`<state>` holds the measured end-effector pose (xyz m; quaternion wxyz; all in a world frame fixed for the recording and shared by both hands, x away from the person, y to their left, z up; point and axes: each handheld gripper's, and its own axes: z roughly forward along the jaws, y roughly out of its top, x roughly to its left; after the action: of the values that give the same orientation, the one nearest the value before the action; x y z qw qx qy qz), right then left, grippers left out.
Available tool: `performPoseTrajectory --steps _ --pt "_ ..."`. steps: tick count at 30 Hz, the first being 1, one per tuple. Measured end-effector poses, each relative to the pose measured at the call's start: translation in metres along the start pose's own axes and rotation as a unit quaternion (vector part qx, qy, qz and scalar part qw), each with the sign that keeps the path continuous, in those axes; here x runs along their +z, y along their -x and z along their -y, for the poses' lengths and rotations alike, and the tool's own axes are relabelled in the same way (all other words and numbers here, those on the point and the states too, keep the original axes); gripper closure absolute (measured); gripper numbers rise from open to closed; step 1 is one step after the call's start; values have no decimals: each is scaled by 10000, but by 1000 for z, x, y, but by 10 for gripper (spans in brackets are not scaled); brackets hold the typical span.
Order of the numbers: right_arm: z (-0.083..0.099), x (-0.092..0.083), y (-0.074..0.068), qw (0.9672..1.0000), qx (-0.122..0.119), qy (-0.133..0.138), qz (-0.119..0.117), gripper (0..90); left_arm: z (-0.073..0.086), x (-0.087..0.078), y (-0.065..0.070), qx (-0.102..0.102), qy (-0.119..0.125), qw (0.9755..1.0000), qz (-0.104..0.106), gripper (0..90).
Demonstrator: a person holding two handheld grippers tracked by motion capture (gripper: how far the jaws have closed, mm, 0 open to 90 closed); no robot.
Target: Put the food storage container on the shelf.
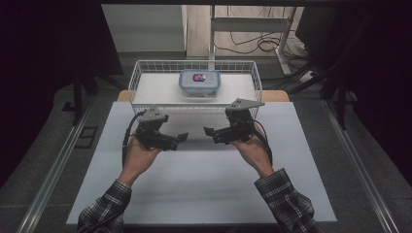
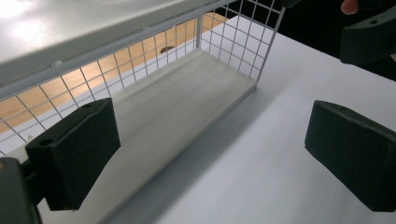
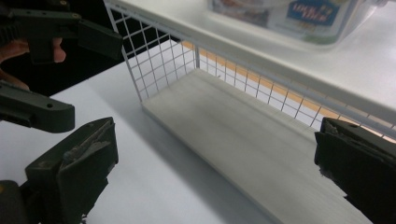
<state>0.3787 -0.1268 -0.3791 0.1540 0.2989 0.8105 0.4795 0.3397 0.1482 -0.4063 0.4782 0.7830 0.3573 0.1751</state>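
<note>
A white wire basket (image 1: pixel 137 80) stands at the far edge of the white table top (image 1: pixel 204 184). On its upper shelf sits a clear lidded plastic container (image 1: pixel 199 83), whose label shows in the right gripper view (image 3: pixel 289 18). Below the shelf lies a pale wooden board (image 2: pixel 177 102) (image 3: pixel 243 135). Just in front of the basket, a person's hands hold both grippers, which point inward at each other. The left gripper (image 1: pixel 177 141) (image 2: pixel 210 154) is open with nothing between its pads. Facing it a short gap away, the right gripper (image 1: pixel 212 136) (image 3: pixel 217 175) is open too and holds nothing.
Metal rails (image 1: pixel 53 170) run along both sides of the table. Behind the basket stand a white desk frame (image 1: pixel 248 24) and loose cables (image 1: pixel 262 43) on the floor. Dark curtains close off the left and right. Bare white table top stretches toward the person.
</note>
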Motion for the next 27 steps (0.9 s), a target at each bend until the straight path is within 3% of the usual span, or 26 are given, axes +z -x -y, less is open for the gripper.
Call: performPoseTrajectory --steps 16,27 --pt "36 -5 -16 9994 -272 -110 155 0 36 0 16 37 -101 9999 30 19" --pt "60 -8 -24 9991 -326 -175 191 0 61 -1 28 51 -104 9999 110 14"
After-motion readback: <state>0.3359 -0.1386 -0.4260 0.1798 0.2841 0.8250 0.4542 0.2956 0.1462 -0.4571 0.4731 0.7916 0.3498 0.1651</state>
